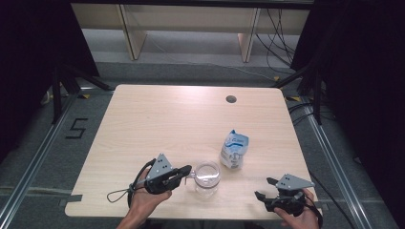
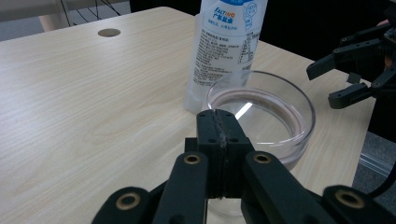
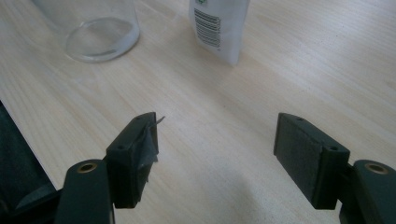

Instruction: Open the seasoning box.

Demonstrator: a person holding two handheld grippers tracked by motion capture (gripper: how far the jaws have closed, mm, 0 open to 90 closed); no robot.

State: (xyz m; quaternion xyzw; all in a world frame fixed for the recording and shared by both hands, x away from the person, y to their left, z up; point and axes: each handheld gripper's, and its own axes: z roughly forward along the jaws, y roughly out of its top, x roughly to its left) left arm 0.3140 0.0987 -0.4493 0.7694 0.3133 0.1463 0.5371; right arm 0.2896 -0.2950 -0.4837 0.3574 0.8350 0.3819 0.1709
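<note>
**Clenched tongs at the glass rim**

The left gripper (image 2: 219,122) is clenching on the rim of the glass bowl (image 1: 207,177) near the table's (image 1: 157,119) front edge. The pouch (image 1: 234,149) reading "SALTINO" is standing just behind. The right gripper (image 3: 215,154) is hovering released, over bare wood.

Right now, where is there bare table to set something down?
The far and left of the table are bare, up to the round hole. It is crowded near the front: the glass jar, the white pouch and both grippers.
</note>
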